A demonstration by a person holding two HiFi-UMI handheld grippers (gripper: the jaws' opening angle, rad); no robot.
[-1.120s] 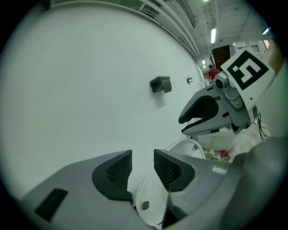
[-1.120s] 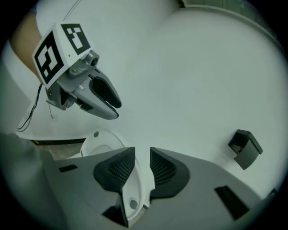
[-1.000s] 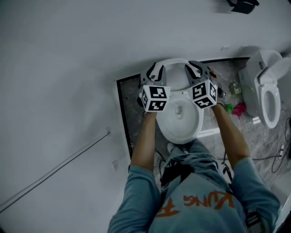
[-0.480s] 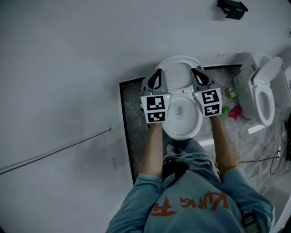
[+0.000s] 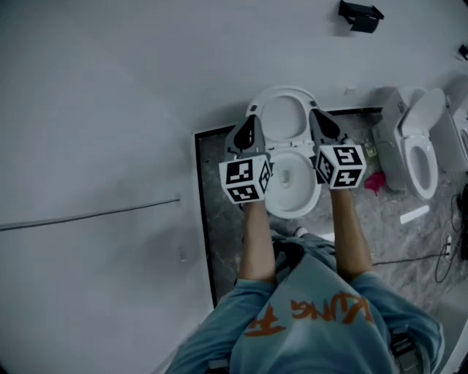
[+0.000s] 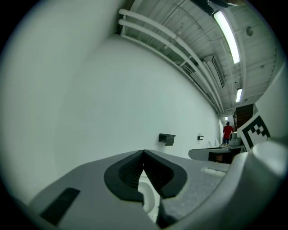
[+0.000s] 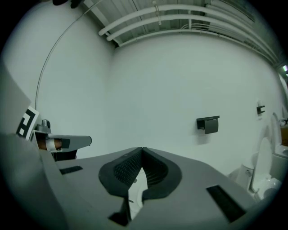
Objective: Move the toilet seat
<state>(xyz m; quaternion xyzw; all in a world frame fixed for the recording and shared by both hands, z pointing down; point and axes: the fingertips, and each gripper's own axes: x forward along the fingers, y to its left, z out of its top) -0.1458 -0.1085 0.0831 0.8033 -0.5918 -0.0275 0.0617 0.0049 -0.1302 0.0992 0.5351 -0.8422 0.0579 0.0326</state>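
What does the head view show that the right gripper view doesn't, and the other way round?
Only the head view: the person's arms, the toilet right below them with its seat raised, and a pink thing on the floor. Only the right gripper view: the ceiling pipes and the right gripper close up, jaws shut tip to tip. Both: the white wall, the black holder on it and the second toilet.
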